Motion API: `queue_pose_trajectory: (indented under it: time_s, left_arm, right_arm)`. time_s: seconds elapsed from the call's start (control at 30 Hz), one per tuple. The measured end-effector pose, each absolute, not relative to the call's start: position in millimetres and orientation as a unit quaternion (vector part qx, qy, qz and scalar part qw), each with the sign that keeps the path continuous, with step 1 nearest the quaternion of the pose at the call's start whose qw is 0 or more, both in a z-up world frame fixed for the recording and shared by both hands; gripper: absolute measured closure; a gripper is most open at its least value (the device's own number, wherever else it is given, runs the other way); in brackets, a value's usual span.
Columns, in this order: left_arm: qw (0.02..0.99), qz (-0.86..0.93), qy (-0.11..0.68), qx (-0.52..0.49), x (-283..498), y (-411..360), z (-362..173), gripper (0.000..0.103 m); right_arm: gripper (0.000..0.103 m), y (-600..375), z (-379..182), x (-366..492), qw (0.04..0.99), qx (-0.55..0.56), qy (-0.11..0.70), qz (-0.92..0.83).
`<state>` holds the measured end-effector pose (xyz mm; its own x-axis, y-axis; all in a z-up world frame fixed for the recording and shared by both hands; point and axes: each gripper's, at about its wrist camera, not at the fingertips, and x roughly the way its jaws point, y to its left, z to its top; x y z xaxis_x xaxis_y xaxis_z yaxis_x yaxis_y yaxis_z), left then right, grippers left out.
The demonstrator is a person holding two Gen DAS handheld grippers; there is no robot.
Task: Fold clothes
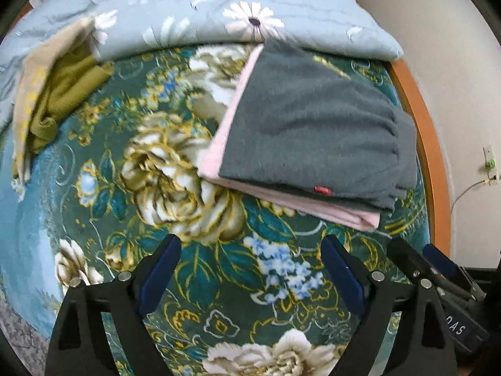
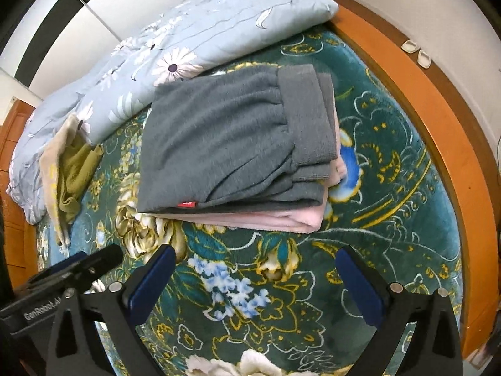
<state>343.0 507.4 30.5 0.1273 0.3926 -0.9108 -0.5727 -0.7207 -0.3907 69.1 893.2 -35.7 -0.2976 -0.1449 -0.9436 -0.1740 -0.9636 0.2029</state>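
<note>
A folded grey fleece garment (image 1: 313, 131) with a small red tag lies on top of a folded pink garment (image 1: 313, 206) on the floral bed blanket; the stack also shows in the right wrist view (image 2: 231, 144), pink layer (image 2: 266, 219) beneath. An unfolded olive and beige garment (image 1: 59, 94) lies crumpled at the far left (image 2: 69, 169). My left gripper (image 1: 250, 244) is open and empty, above the blanket in front of the stack. My right gripper (image 2: 255, 257) is open and empty, also in front of the stack.
A light blue flowered quilt (image 1: 219, 9) is bunched along the back of the bed (image 2: 203, 40). The orange wooden bed frame (image 2: 438, 116) runs along the right edge, with a wall behind. The green floral blanket (image 1: 175, 172) covers the bed.
</note>
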Motion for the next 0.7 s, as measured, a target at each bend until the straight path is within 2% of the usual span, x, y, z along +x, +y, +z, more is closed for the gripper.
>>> queue_pose_trajectory:
  time_s: [0.23,0.7]
  left_arm:
    - [0.363,0.684,0.096,-0.625,349,510,39,0.011]
    - [0.350,0.698,0.101,-0.616,352,515,43,0.011]
  right_arm:
    - [0.000,893,-33,73,0.006,-0.573,0.115,0.811]
    - [0.000,895,-29,72,0.004,-0.564,0.100,0.820]
